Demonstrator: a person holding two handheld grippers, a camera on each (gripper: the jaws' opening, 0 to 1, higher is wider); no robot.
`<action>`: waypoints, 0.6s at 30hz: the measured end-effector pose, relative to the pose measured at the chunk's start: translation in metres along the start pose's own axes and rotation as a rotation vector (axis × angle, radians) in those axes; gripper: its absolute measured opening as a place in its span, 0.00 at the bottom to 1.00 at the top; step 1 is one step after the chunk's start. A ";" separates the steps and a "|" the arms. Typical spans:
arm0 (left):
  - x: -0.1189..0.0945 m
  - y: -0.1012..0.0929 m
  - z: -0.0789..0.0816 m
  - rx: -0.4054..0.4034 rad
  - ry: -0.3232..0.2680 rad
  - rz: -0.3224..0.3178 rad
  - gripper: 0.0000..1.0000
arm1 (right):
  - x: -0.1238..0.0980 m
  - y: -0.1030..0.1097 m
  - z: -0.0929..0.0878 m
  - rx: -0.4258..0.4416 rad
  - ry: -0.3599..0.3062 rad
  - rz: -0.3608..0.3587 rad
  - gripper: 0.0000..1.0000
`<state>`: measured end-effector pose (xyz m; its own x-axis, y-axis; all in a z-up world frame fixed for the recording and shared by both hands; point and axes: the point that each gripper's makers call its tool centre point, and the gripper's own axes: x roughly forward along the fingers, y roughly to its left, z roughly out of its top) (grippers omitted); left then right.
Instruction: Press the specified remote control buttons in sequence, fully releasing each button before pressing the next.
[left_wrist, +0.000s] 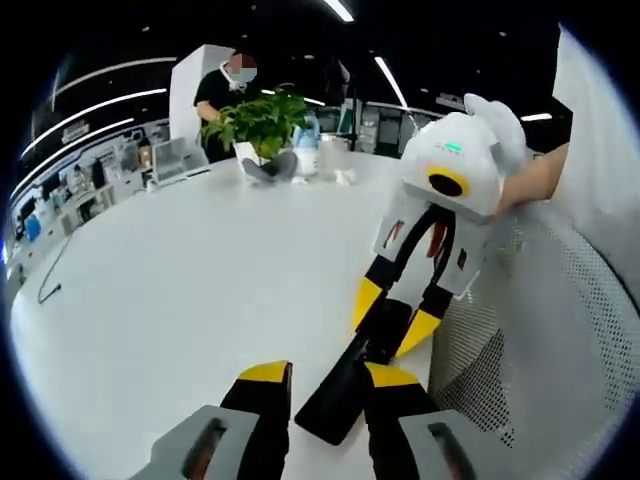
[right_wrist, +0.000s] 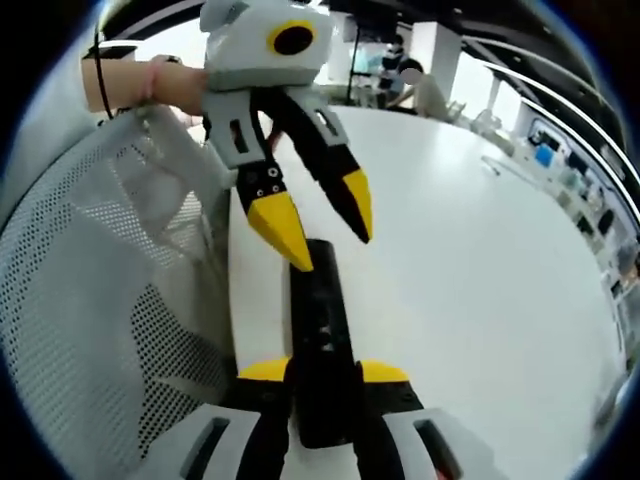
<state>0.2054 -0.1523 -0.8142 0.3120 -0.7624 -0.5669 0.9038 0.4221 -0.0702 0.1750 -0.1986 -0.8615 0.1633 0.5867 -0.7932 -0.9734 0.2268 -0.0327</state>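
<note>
A: Where does the remote (right_wrist: 322, 345) lie?
B: On the white table (right_wrist: 470, 260), beside the mesh chair (right_wrist: 90, 290), its near end clamped between the right gripper (right_wrist: 325, 375)'s jaws.
A: And the left gripper (right_wrist: 325, 235)?
B: Jaws parted, one yellow tip touching the remote's far end.
A: Beyond the remote?
B: A potted plant (left_wrist: 258, 122) at the table's far edge.

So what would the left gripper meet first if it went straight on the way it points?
Probably the remote, already lying between its open jaws; the right gripper holds its far end.
</note>
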 end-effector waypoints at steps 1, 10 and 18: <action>-0.002 0.001 0.001 -0.001 0.001 0.006 0.29 | 0.000 0.000 0.000 0.002 -0.001 0.000 0.21; -0.024 0.005 0.014 -0.038 -0.040 0.077 0.37 | 0.000 -0.002 0.000 0.006 -0.010 -0.009 0.22; -0.041 0.010 0.025 -0.083 -0.113 0.150 0.45 | 0.001 -0.002 0.000 0.053 -0.026 -0.002 0.22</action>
<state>0.2090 -0.1289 -0.7710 0.4764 -0.7361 -0.4808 0.8189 0.5705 -0.0620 0.1771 -0.1983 -0.8617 0.1697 0.6058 -0.7773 -0.9634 0.2682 -0.0013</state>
